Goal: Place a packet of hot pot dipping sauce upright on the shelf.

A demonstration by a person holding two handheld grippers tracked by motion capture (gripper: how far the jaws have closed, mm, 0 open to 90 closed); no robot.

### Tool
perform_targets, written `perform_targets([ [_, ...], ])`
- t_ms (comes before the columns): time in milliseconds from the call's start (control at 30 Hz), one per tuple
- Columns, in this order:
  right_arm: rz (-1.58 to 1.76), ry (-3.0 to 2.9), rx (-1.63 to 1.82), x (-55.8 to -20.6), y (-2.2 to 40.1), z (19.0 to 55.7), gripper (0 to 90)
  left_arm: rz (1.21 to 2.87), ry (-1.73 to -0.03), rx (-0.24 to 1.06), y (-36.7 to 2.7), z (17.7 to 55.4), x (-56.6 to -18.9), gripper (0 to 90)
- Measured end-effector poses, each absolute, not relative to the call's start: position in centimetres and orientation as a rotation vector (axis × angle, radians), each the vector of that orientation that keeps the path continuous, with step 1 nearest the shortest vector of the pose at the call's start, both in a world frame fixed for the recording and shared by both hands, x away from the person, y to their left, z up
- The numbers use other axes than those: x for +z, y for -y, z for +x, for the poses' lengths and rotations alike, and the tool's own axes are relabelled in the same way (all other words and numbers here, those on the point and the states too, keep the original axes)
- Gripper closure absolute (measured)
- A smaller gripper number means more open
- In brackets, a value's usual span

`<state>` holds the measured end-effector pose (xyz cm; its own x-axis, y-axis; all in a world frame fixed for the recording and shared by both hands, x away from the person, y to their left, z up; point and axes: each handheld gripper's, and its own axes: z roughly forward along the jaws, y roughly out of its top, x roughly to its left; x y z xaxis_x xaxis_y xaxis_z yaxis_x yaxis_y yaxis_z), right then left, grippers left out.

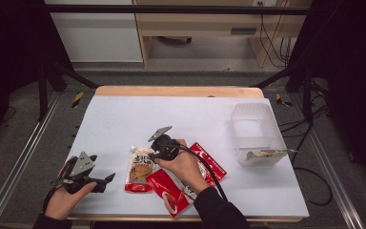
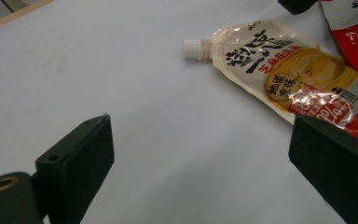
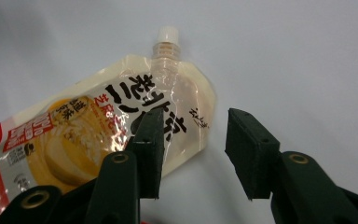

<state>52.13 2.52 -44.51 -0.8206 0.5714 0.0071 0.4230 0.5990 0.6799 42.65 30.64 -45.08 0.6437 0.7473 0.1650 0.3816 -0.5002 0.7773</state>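
2 jaws of the right hand-held gripper (image 3: pixel 191 154) straddle the sauce pouch's (image 3: pixel 98 135) edge below its cap, unclenched; left of the pouch, the left hand-held gripper (image 2: pixel 200 158) gapes empty.

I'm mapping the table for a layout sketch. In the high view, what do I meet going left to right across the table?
Left gripper → spouted sauce pouch → right gripper → red packets → clear plastic bin with a packet at its near end.
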Motion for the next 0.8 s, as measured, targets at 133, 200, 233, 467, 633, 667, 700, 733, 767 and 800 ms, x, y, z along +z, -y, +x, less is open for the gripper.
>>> perform_targets([
  [133,0.863,-2.625,1.034,-45.2,-3.0,52.8,54.5,2.134,-0.871,0.639,-30.5,42.7,-45.1,6.6],
  [200,0.888,-2.629,1.039,-45.5,-3.1,53.1,53.4,2.135,-0.869,0.638,-30.5,42.7,-45.1,6.6],
  [233,0.899,-2.629,1.042,-45.6,-3.1,53.3,53.2,2.139,-0.867,0.639,-30.5,42.7,-45.1,6.6],
  [467,0.929,-2.639,1.042,-46.3,-3.2,53.8,52.3,2.138,-0.866,0.638,-30.5,42.7,-45.1,6.7],
  [633,0.919,-2.660,1.013,-46.6,-3.6,53.6,52.3,2.139,-0.863,0.636,-30.5,42.7,-45.1,6.7],
  [667,0.916,-2.662,1.016,-46.7,-3.7,53.6,52.9,2.139,-0.863,0.635,-30.5,42.7,-45.1,6.7],
  [700,0.915,-2.664,1.014,-46.7,-3.8,53.6,53.7,2.139,-0.864,0.635,-30.5,42.7,-45.1,6.8],
  [733,0.914,-2.666,1.008,-46.7,-3.8,53.5,54.5,2.141,-0.863,0.635,-30.4,42.7,-45.2,6.7],
  [767,0.916,-2.665,1.004,-46.7,-3.9,53.5,55.1,2.145,-0.861,0.635,-30.5,42.7,-45.1,6.8],
  [800,0.897,-2.667,1.006,-46.8,-3.9,53.5,55.6,2.144,-0.860,0.633,-30.4,42.7,-45.2,6.8],
])
